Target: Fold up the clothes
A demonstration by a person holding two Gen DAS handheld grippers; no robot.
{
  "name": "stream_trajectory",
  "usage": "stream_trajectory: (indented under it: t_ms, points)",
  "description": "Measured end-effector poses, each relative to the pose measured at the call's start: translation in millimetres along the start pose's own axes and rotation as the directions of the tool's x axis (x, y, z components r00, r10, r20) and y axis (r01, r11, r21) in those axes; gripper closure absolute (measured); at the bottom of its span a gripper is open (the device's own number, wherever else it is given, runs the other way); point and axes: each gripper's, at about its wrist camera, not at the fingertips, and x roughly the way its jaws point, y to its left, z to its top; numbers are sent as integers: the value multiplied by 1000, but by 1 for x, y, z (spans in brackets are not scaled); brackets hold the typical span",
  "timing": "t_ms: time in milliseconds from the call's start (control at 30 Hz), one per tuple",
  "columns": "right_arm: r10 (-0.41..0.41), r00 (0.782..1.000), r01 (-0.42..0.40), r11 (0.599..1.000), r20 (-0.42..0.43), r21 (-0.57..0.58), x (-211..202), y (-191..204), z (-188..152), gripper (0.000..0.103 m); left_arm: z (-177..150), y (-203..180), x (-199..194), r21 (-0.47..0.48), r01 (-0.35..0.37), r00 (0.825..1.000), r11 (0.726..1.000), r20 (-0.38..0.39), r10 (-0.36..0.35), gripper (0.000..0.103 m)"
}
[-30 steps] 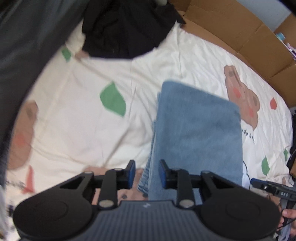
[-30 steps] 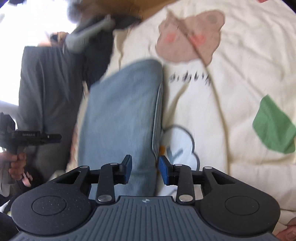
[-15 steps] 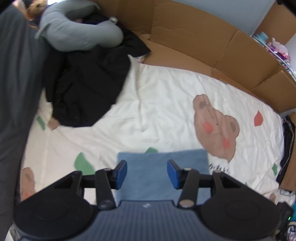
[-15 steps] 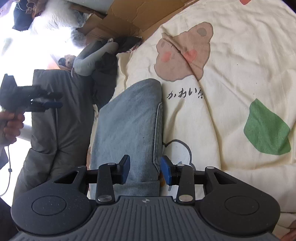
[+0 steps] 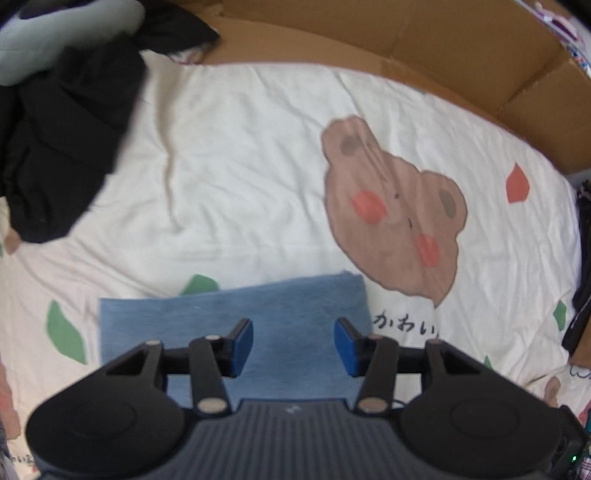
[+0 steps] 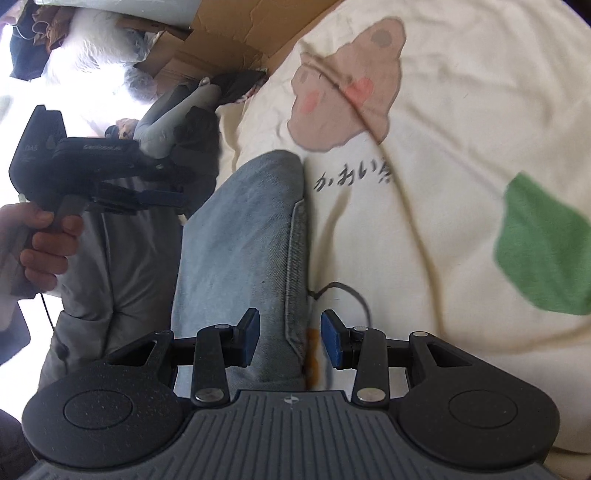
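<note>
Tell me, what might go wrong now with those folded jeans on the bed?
The right gripper sits open around the seamed edge of the folded jeans; closing there might catch only the top layer and pull the fold apart. The left gripper hangs open above the jeans, so nothing pins them, and they could slide on the wrinkled bedsheet.

Left gripper (image 5: 293, 345): blue-padded jaws parted, nothing between the pads, looking down over folded blue jeans (image 5: 236, 317). Jeans: flat rectangle on cream bedsheet (image 5: 240, 166). Sheet print: brown bear face (image 5: 395, 206) with pink cheeks, right of the jeans; green leaf shapes; red leaf (image 5: 517, 183); dark lettering. Black garment (image 5: 62, 147): crumpled, upper left. Grey cushion (image 5: 62, 33): above it. Cardboard panels (image 5: 424, 44): along the far edge.
</note>
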Motion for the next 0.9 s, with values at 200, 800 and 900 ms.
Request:
stream_trajectory:
  t_ms: [200, 800, 900]
  points:
    - [4, 999, -3, 1000, -45, 18, 27, -1, 1, 63, -1, -14, 20, 11, 37, 999, 999, -22, -37, 47]
    - [32, 988, -23, 998, -150, 63, 44, -3, -1, 59, -11, -20, 60, 36, 25, 999, 999, -34, -24, 48]
    - [45, 983, -30, 996, -178, 83, 45, 2, -1, 58, -11, -20, 62, 43, 16, 999, 999, -31, -15, 49]
